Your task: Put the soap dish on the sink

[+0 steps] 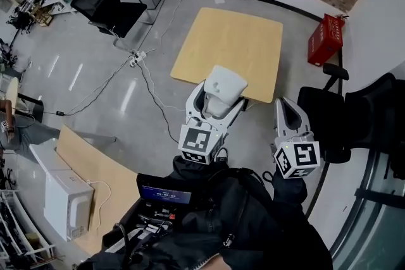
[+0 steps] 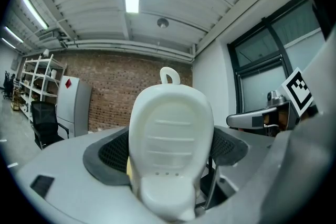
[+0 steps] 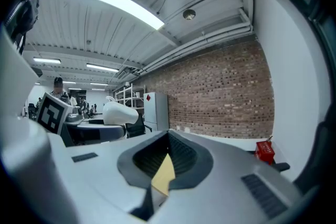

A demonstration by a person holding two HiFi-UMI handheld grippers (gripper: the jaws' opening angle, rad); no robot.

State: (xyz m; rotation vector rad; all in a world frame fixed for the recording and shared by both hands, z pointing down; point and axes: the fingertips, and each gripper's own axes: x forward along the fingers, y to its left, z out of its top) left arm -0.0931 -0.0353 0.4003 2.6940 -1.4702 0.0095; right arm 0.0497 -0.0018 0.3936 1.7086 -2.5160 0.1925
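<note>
The white oval soap dish, ribbed inside and with a small loop at its far end, is held up in the air by my left gripper, which is shut on it. In the left gripper view the soap dish fills the space between the dark jaw pads and stands upright. My right gripper hovers to the right of it, shut and holding nothing. The right gripper view shows that gripper with its jaws meeting at a point, and the soap dish off to its left. No sink shows in any view.
A light wooden table stands on the grey floor just beyond the grippers. A red box leans on the right wall and a black chair is close on the right. Another chair, floor cables and a white appliance lie left.
</note>
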